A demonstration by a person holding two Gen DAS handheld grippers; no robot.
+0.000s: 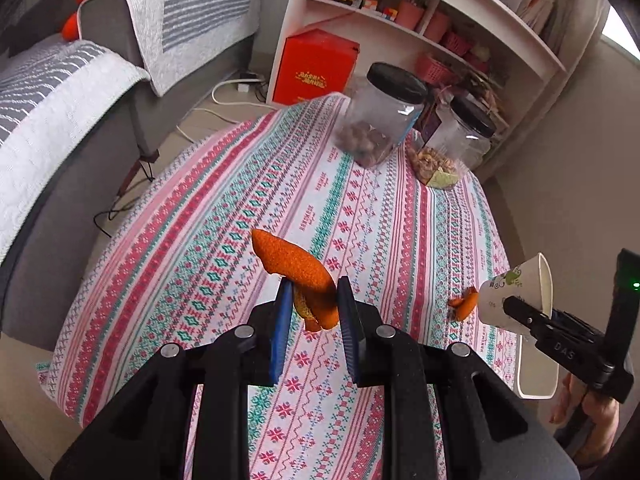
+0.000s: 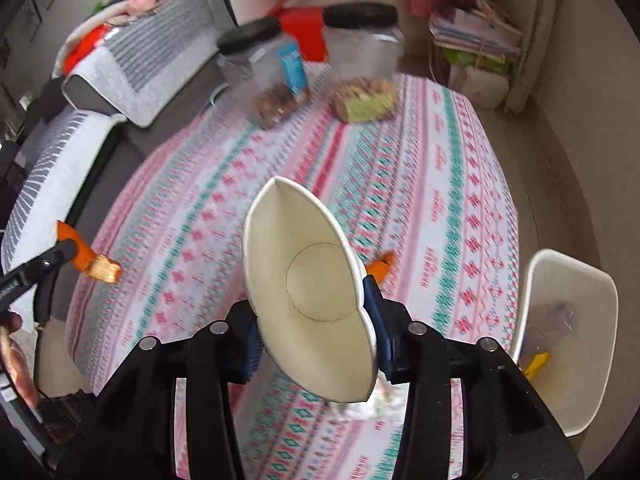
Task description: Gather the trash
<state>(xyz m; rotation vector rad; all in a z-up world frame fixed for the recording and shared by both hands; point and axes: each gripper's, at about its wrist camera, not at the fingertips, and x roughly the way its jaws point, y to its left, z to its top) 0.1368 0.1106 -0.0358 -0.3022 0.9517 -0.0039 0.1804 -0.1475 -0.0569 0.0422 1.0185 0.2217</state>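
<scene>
My left gripper [image 1: 311,300] is shut on a curled orange peel [image 1: 294,266] and holds it above the patterned tablecloth [image 1: 240,184]. The peel also shows in the right wrist view [image 2: 86,256], at the left edge. My right gripper [image 2: 314,320] is shut on a squashed white paper cup [image 2: 308,292], its open mouth facing the camera; the cup also shows in the left wrist view [image 1: 516,296]. A second piece of orange peel [image 1: 464,302] lies on the cloth next to the cup, and it peeks out behind the cup in the right wrist view [image 2: 380,266].
Two clear jars with black lids [image 1: 384,116] [image 1: 460,140] stand at the table's far end. A white bin [image 2: 560,336] with some trash in it stands by the table's right side. A grey sofa [image 1: 80,92] is at the left, a white shelf [image 1: 420,8] behind.
</scene>
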